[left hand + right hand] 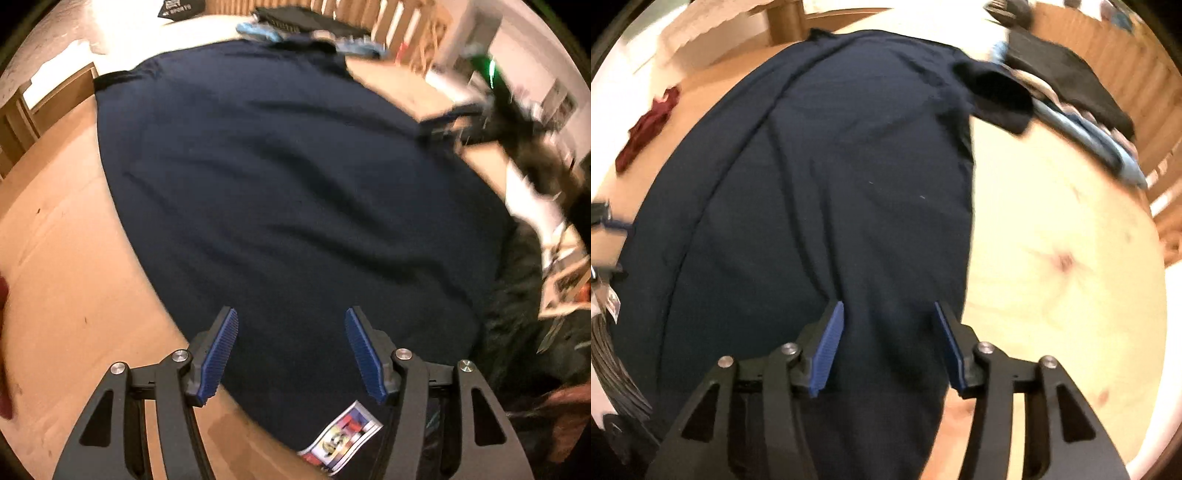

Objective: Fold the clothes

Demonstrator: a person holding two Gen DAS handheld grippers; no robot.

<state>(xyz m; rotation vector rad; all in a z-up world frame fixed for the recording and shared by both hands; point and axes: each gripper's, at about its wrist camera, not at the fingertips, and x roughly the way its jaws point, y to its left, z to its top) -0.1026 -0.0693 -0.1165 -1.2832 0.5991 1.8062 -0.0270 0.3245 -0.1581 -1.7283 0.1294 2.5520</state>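
A navy shirt [288, 177] lies spread flat on a wooden table [66, 295], with a colourful tag [341, 439] at its near hem. My left gripper [291, 314] hovers over the near part of the shirt, its blue pads [221, 354] wide apart and nothing pinched between them. In the right wrist view the same shirt [831, 184] runs away from me, with a fold line down its left side and a short sleeve [993, 96] sticking out at the far right. My right gripper [888, 306] stands open over the shirt's near right edge, its pads clear of the cloth.
A stack of folded black [1071, 92] and light blue [1100, 144] clothes sits at the table's far side, also seen as the dark pile [306, 22]. A dark red cloth [650, 125] lies left of the shirt. Bare pale tabletop [1052, 258] spreads to the right. Wooden slats [399, 26] stand behind.
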